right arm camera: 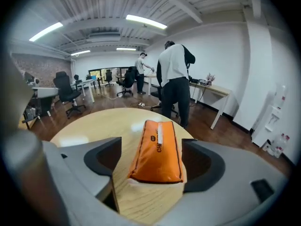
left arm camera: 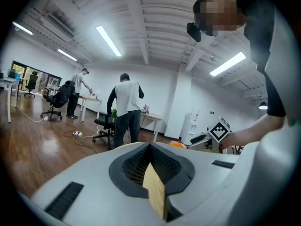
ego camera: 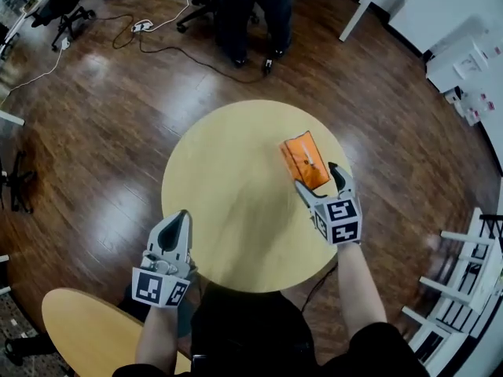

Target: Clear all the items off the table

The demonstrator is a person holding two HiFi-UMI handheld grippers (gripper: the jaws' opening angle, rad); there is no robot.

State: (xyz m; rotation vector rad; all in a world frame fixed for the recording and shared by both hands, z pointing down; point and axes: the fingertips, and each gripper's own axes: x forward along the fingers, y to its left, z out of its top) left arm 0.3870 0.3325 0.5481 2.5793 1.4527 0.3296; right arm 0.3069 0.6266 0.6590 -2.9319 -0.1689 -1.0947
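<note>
Straddling the near end of the soft, light-looking orange pouch (ego camera: 305, 160) by the table's (ego camera: 220, 203) right edge, my right gripper (ego camera: 321, 182) gaped, untouching; my left gripper (ego camera: 178, 225) was clenched, empty. I judged its narrow sides the best hold.

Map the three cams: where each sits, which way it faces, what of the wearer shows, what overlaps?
Head view: on the head, steeply down at the round table; both forearms, left gripper and right gripper show.
Left gripper view: on that gripper, near level over its shut jaws; wearer's torso and right arm show.
Right gripper view: on that gripper, angled down, open jaws flanking the orange pouch; no body.
Shared: table and pouch in all three; standing person in both gripper views.
</note>
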